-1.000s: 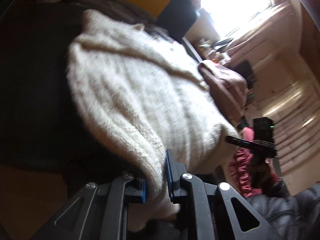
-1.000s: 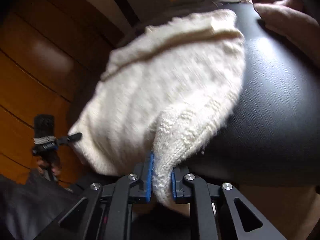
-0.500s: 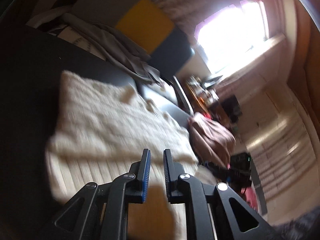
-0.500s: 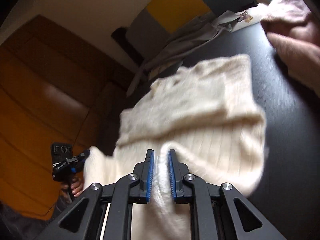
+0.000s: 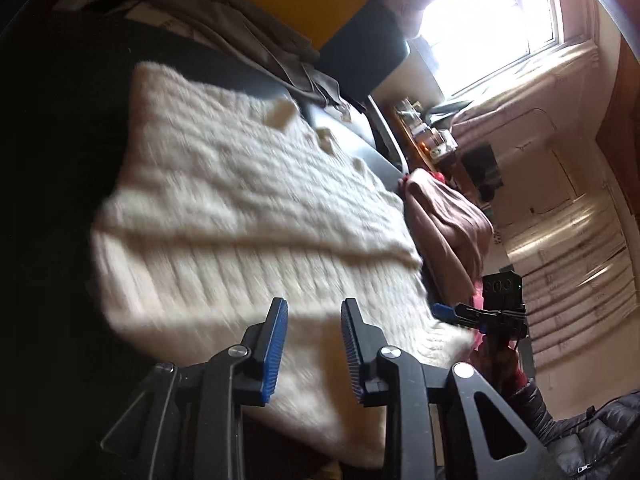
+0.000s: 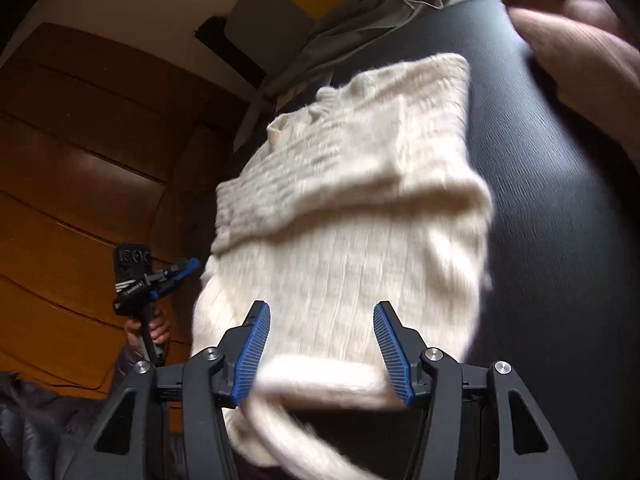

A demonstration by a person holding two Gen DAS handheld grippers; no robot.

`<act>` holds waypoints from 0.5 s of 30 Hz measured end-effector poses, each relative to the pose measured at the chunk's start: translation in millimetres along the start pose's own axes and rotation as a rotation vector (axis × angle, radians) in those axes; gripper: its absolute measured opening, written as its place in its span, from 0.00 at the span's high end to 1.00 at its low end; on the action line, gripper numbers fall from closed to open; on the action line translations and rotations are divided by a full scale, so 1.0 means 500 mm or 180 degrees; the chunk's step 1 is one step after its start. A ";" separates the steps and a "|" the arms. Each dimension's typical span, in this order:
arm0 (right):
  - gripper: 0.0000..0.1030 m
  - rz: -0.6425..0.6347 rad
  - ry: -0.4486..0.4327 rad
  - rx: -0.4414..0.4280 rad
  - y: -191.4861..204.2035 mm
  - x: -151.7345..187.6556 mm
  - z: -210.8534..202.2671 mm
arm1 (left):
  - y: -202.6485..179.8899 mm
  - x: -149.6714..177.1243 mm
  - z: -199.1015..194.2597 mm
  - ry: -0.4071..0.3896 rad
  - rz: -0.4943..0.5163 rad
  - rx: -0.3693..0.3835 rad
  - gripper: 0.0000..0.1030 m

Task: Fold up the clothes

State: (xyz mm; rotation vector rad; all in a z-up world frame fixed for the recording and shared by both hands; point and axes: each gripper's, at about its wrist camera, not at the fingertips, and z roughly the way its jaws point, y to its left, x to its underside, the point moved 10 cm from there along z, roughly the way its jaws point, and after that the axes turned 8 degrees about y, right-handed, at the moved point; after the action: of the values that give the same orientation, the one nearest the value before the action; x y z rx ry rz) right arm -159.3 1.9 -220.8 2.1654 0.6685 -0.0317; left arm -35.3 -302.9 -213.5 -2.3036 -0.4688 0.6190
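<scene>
A cream knitted sweater (image 5: pixel 248 208) lies on the black table (image 5: pixel 52 128), with its far part folded over the near part. It also shows in the right wrist view (image 6: pixel 352 216). My left gripper (image 5: pixel 314 312) is open and empty just above the sweater's near edge. My right gripper (image 6: pixel 320 312) is wide open over the near hem, which lies loose between the fingers. The right gripper also shows in the left wrist view (image 5: pixel 448 312), and the left gripper in the right wrist view (image 6: pixel 186 268).
A folded pinkish-brown garment (image 5: pixel 448 216) lies on the table beside the sweater; it also shows in the right wrist view (image 6: pixel 580 36). A grey garment (image 5: pixel 248 28) lies at the far edge. Wooden panelling (image 6: pixel 80 168) is on one side, and a bright window (image 5: pixel 496 12) on the other.
A second ago both grippers were shut on the sweater's edge, holding it up. They laid it down folded on the table, let go and opened; the right jaws are now wide apart.
</scene>
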 end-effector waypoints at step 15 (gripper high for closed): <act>0.24 0.0332 0.0340 -0.0066 -0.057 0.262 0.012 | -0.078 0.092 0.051 0.0231 0.0078 -0.0030 0.53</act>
State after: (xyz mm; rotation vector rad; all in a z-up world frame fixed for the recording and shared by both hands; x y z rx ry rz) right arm -59.1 70.8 -277.8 2.1906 0.6124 0.1466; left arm -17.8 -240.0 -216.1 -2.3351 -0.4104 0.5441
